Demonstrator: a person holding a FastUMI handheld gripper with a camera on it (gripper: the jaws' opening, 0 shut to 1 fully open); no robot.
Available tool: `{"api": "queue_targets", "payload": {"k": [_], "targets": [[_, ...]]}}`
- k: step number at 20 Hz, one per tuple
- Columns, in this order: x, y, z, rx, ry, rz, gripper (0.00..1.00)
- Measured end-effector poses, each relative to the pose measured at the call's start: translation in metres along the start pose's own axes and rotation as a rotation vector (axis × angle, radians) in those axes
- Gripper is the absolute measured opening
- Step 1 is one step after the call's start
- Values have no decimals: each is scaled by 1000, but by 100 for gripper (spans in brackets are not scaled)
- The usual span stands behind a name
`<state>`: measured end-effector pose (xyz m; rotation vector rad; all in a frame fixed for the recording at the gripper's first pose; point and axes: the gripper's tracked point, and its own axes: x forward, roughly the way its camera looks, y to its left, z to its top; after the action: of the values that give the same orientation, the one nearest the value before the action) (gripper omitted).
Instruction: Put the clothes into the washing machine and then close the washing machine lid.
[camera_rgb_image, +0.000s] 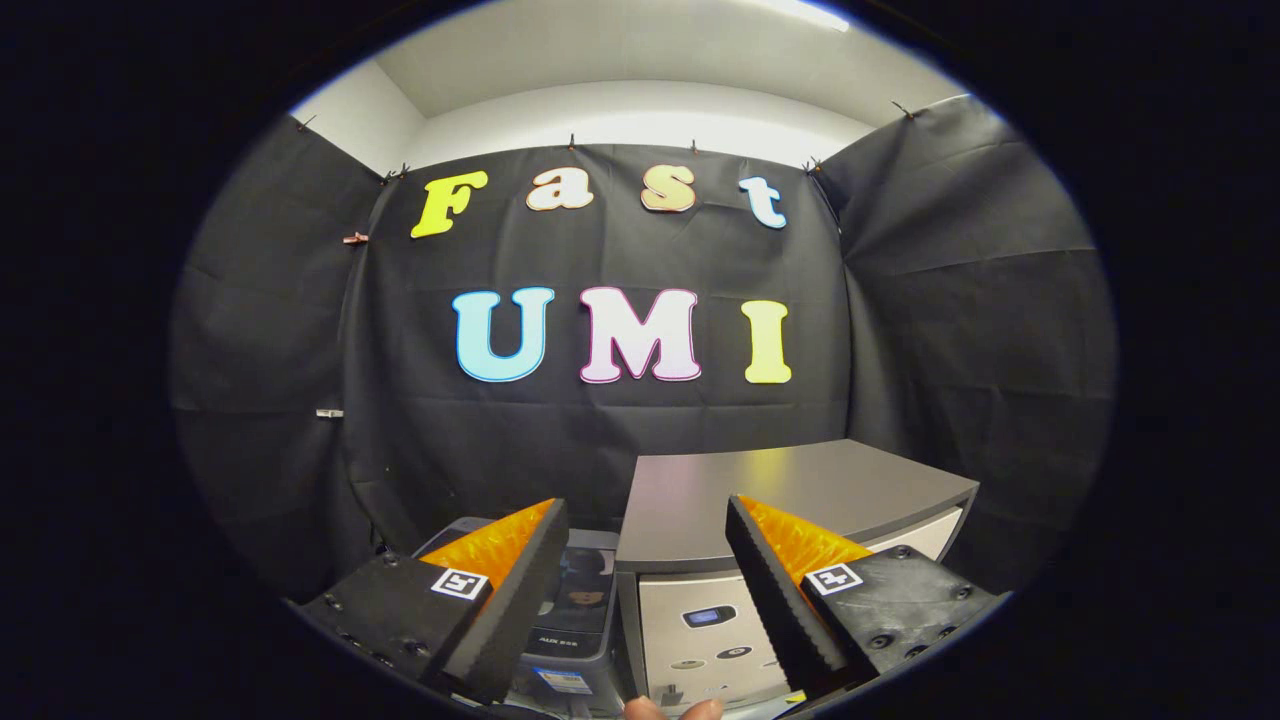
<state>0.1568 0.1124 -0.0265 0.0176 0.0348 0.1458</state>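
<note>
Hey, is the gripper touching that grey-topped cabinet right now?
Cannot tell. In the gripper view the open gripper has one finger overlapping the grey-topped cabinet, but no contact or gap shows plainly.

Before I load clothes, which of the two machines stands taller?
The pale machine with the flat grey top; the dark machine beside it sits lower. The gripper is open, empty.
</note>
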Motion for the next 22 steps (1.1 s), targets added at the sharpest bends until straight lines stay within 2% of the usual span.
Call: {"api": "queue_targets", "payload": {"k": [22], "targets": [[-6, 2, 8, -20, -7, -4, 99]]}}
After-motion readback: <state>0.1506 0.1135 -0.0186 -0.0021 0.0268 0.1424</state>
